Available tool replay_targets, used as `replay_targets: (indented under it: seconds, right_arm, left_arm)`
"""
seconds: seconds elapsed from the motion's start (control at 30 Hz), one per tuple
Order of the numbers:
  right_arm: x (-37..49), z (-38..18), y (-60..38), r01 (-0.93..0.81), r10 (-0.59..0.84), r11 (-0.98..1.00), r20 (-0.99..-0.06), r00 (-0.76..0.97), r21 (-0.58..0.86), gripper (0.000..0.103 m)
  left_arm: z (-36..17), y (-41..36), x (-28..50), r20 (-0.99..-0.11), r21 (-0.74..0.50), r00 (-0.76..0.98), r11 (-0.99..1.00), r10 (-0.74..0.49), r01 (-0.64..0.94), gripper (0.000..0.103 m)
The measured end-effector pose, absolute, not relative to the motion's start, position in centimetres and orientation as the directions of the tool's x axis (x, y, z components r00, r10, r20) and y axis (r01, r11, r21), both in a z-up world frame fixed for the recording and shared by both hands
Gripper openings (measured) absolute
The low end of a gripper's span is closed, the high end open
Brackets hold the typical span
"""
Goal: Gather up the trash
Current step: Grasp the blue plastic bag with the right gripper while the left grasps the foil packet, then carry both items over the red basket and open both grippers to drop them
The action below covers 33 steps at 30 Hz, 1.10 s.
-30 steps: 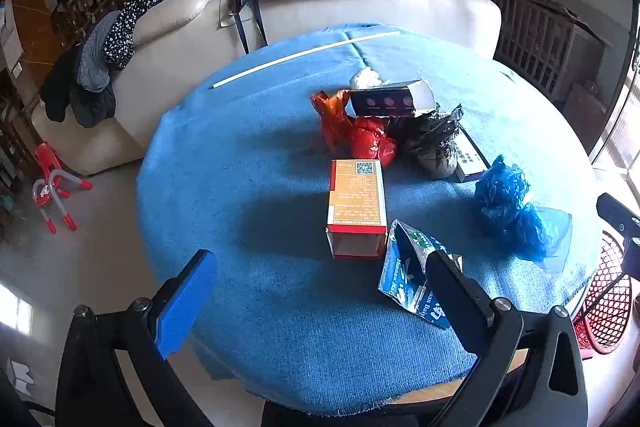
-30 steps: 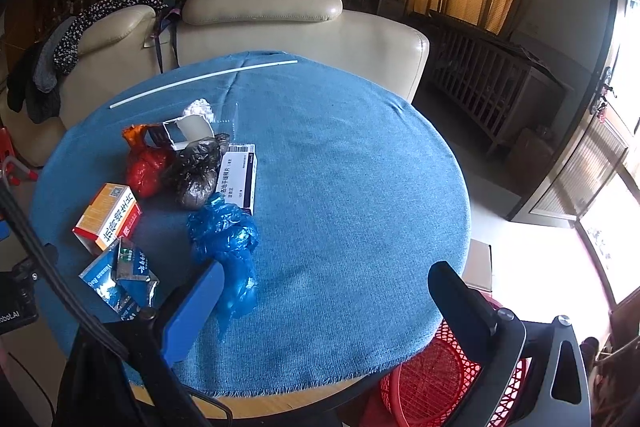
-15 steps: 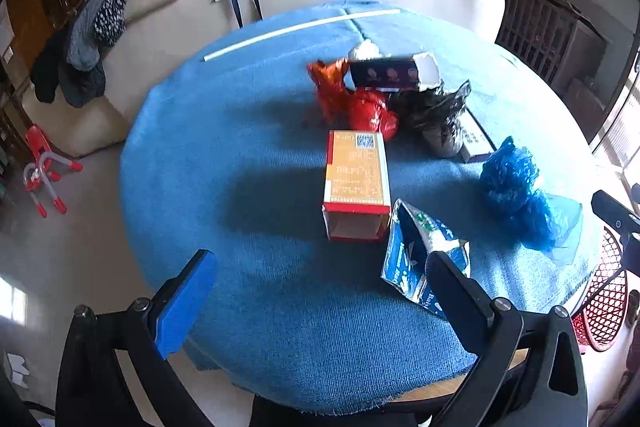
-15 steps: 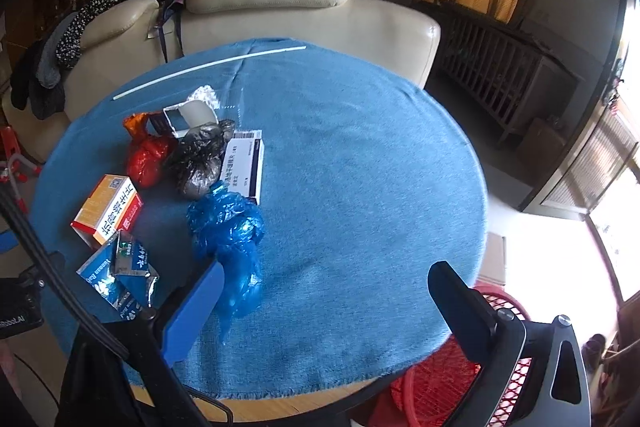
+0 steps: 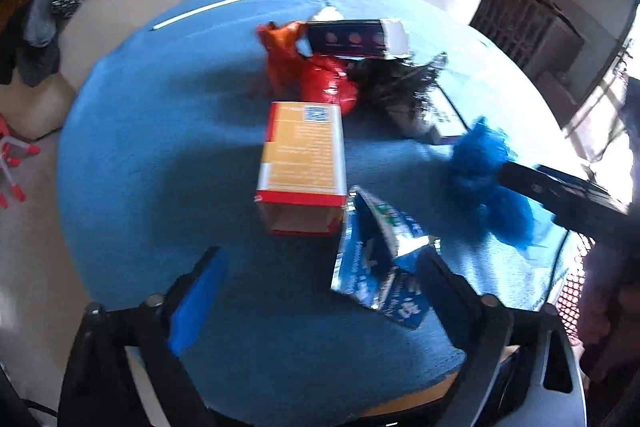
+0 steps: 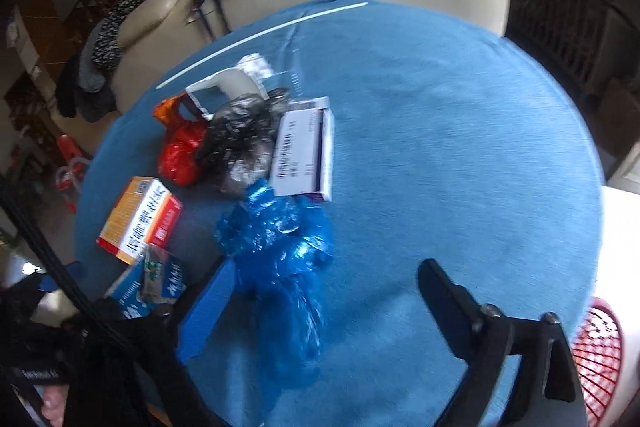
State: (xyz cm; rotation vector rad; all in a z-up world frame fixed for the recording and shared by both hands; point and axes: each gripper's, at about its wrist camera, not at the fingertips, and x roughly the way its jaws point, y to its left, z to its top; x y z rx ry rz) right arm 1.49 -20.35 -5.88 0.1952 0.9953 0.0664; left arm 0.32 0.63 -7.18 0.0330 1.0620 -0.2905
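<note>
We're over the round table with its blue cloth, and the trash sits bunched toward its middle and near edge. Our left gripper hangs above the near rim, jaws wide though they have just been narrowing a little, with nothing pinched; the torn blue foil packet lies at the inner side of its right finger, not pressed. Just beyond it the orange box lies on its side, its open end facing us, and we cannot tell what, if anything, is inside. Farther back we see a red bag, a crumpled black bag and a dark carton with its white flap open.

Our right gripper is likewise wide, jaws just eased in a touch, holding nothing. The blue plastic bag lies bunched beside the blue pad of its left finger, spilling into the gap. Behind that bag lies a flat white box, touching the black bag. Off the table's right edge, down on the floor, a red mesh basket shows; what's in it we cannot make out.
</note>
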Motion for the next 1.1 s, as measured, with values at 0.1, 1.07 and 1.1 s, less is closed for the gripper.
replay_targets:
  seconds: [0.1,1.07,1.1]
  right_arm:
    - [2.7,-6.7,-19.7,-0.002,0.234,0.962,-0.818,0.526,0.274,0.078]
    - [-3.2,-5.9,-25.3,0.011,0.417,0.849,-0.683,0.6,0.528,0.052]
    - [-4.1,-5.6,-26.1,0.022,0.411,0.846,-0.677,0.611,0.533,0.052]
  left_arm:
    - [-7.7,0.2,0.5,-0.865,-0.165,0.419,0.946,-0.275,0.28,0.072]
    - [-4.4,-4.4,-2.5,-0.804,-0.203,0.414,0.851,-0.428,0.485,0.005]
    - [-4.4,-4.9,-2.7,-0.805,-0.185,0.419,0.849,-0.42,0.495,0.005]
